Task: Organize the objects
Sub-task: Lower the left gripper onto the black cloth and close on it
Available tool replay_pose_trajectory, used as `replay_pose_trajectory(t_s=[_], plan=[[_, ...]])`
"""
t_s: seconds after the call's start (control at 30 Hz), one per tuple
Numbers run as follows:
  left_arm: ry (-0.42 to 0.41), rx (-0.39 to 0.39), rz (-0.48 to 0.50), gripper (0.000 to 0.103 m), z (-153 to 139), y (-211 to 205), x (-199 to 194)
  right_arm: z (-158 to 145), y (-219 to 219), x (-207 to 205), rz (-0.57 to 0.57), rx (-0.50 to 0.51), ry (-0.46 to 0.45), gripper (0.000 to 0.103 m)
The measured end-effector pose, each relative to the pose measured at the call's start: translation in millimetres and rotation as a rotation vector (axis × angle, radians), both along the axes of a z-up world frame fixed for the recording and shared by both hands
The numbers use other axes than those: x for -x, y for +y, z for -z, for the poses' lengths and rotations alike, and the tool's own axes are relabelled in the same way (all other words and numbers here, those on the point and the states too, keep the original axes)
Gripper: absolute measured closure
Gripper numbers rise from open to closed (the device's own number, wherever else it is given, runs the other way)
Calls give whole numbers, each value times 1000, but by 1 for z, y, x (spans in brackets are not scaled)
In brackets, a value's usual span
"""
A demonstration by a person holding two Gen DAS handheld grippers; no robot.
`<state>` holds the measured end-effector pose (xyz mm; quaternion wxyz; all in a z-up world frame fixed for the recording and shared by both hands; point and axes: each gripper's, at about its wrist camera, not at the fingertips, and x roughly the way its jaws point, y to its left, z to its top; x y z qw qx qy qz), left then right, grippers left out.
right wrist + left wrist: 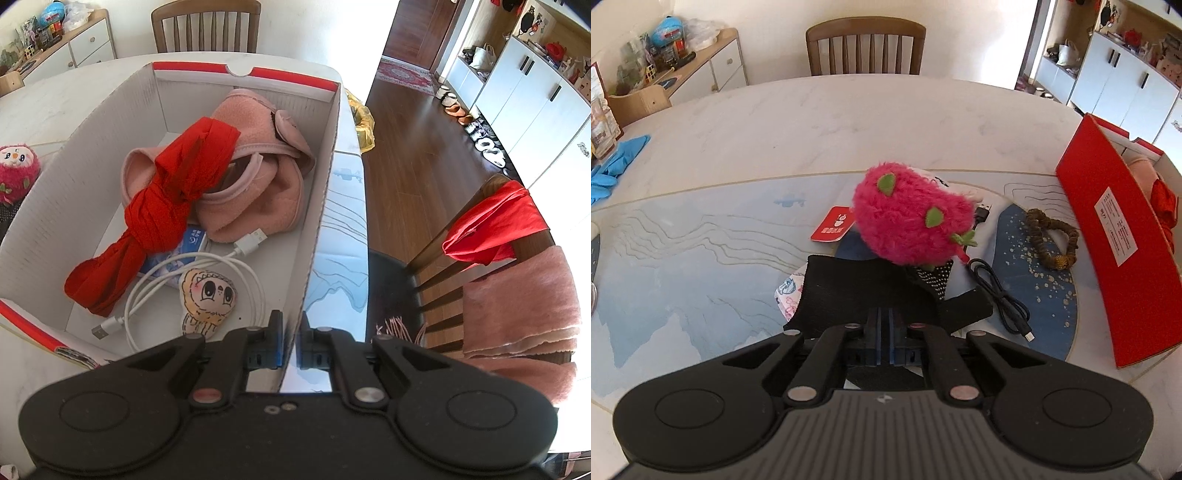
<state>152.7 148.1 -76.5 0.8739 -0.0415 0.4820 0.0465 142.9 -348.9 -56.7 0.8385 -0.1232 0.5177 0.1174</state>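
- In my box [325, 155], working from the near end, I am already keeping a small cartoon-face plush [208, 295], a coiled white USB cable [192, 280], a blue-and-white packet [184, 251] half buried under a knotted red cloth [173, 199], and a pink fleece garment [258, 184] at the far end. I am judging that part as done.
- Out on the table [849, 122], I am still seeing work left: the black cloth [857, 280] nearest me, a pink-printed item [786, 295] peeking out from under it, the black USB cable [1001, 291] just beside it, a red card [833, 225], the fuzzy pink strawberry plush [908, 218], a brown beaded bracelet [1049, 236] nearer the box, and blue gloves [617, 162] far off at the table's left edge.
- My left gripper [884, 321] is pinching the near edge of the black cloth, its fingers [873, 332] closed almost flat on the fabric. The strawberry plush is resting against the cloth's far side, so I am guessing it may tumble when I lift.
- My right gripper [291, 332] is clamping the box's right-hand wall, fingers [273, 343] narrow with the cardboard between them, steadying the box at the table's right edge.
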Motion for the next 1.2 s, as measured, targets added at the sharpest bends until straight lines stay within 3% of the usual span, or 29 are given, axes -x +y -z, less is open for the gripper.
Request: replay_pose_trajectory(t_s=[0.27, 0.47, 0.53, 0.6, 0.8, 1.2], plan=[[23, 53, -78, 96, 12, 23, 2, 0, 2, -1, -2, 3, 1, 97], [14, 42, -76, 65, 19, 31, -2, 0, 2, -1, -1, 4, 1, 97], [6, 24, -73, 45, 21, 32, -4, 0, 1, -1, -1, 4, 2, 97], [0, -4, -62, 38, 23, 31, -7, 0, 2, -1, -2, 5, 3, 97], [25, -38, -20, 38, 33, 29, -22, 1, 3, 0, -2, 11, 4, 97], [63, -7, -33, 38, 47, 32, -36, 1, 3, 0, 3, 10, 8, 97]])
